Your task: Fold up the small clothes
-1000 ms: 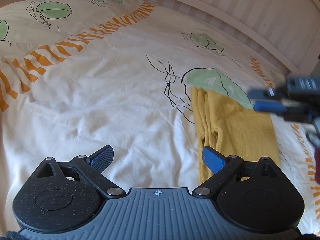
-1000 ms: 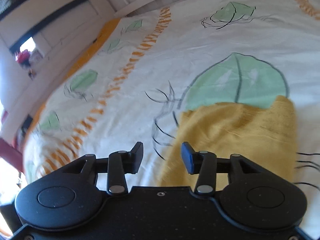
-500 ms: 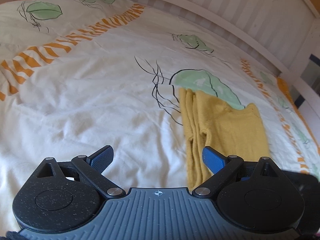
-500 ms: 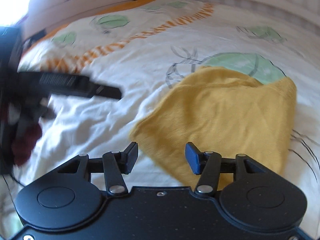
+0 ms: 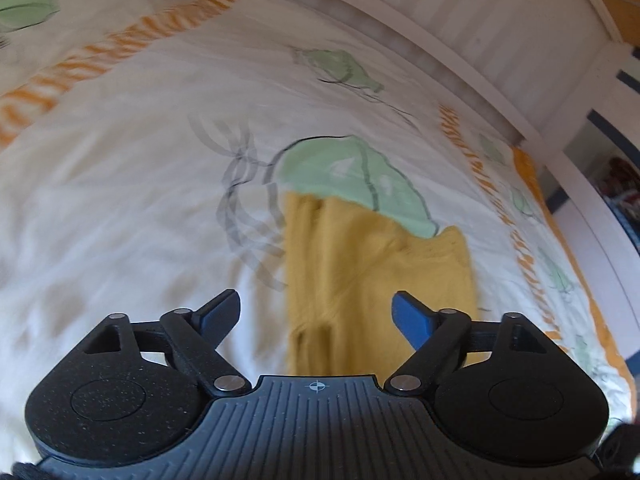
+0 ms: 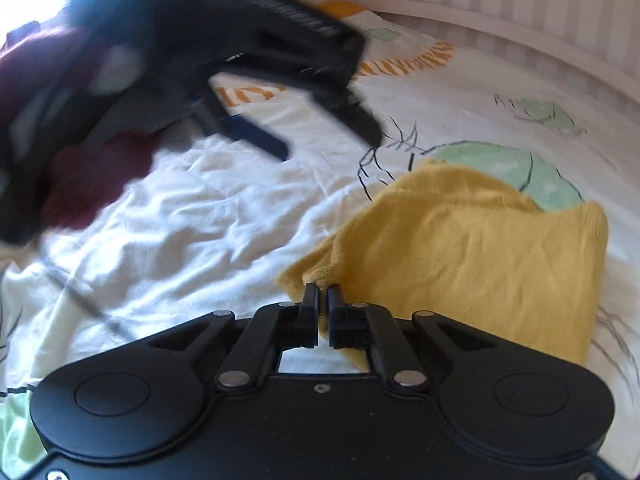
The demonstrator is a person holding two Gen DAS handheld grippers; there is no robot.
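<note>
Closest in, the right gripper (image 6: 323, 294) points down at the bed with its black jaws pinched together on the near corner of the mustard-yellow knitted garment (image 6: 472, 256), whose ribbed edge bunches just above the fingertips. That soft, partly folded garment lies on the white, crumpled bed cover printed with green leaves and orange stripes (image 5: 132, 208). From the left wrist view, the left gripper (image 5: 316, 312) hangs tilted downward over the garment's near end, its blue-padded jaws wide and closing, pressing on nothing. Motion blur smears this view, so the garment's folds are hard to read. Farther off, a white slatted bed rail (image 5: 460, 20) curves behind. A dark red sleeve (image 6: 92, 184) shows blurred beside the left gripper's body.
</note>
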